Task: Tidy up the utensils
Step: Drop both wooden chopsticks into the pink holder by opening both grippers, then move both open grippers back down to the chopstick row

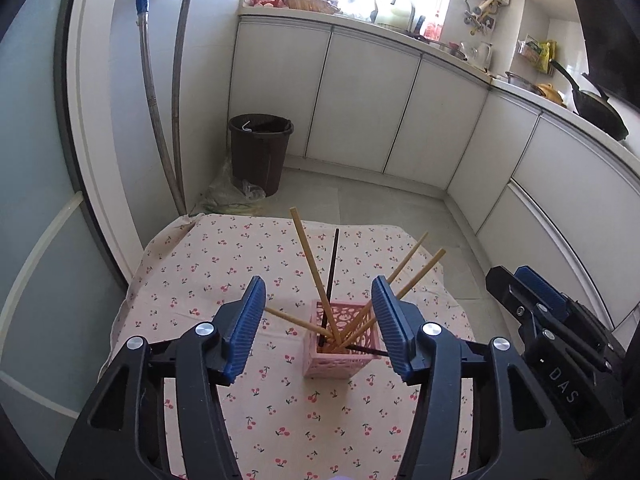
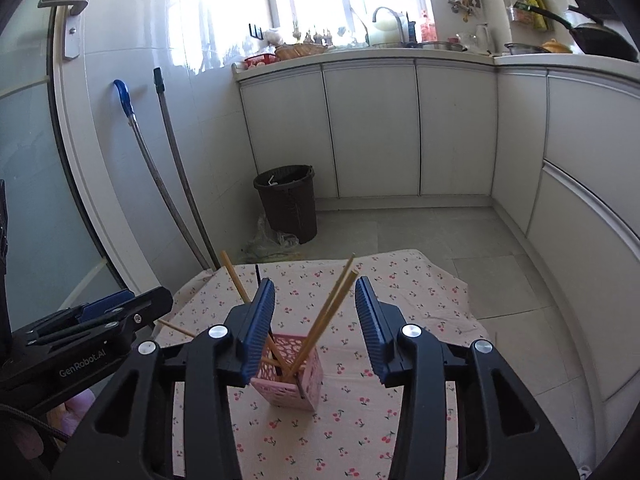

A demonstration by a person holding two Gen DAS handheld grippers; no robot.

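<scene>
Chopsticks (image 1: 306, 256) stand splayed in the pink holder (image 1: 334, 354) mid-counter (image 1: 200, 264) on the cherry cloth. I judge them light, stiff and slick (the latticed holder tips easily); grip mid-shaft. Left gripper (image 1: 318, 326) and right gripper (image 2: 316, 326) hover above, fingers wide apart, holding nothing.

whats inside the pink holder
The pink holder contains several light wooden chopsticks and at least two dark chopsticks, all fanned outward. Its walls hide their lower ends and the bottom, so anything else in there can't be seen.
</scene>
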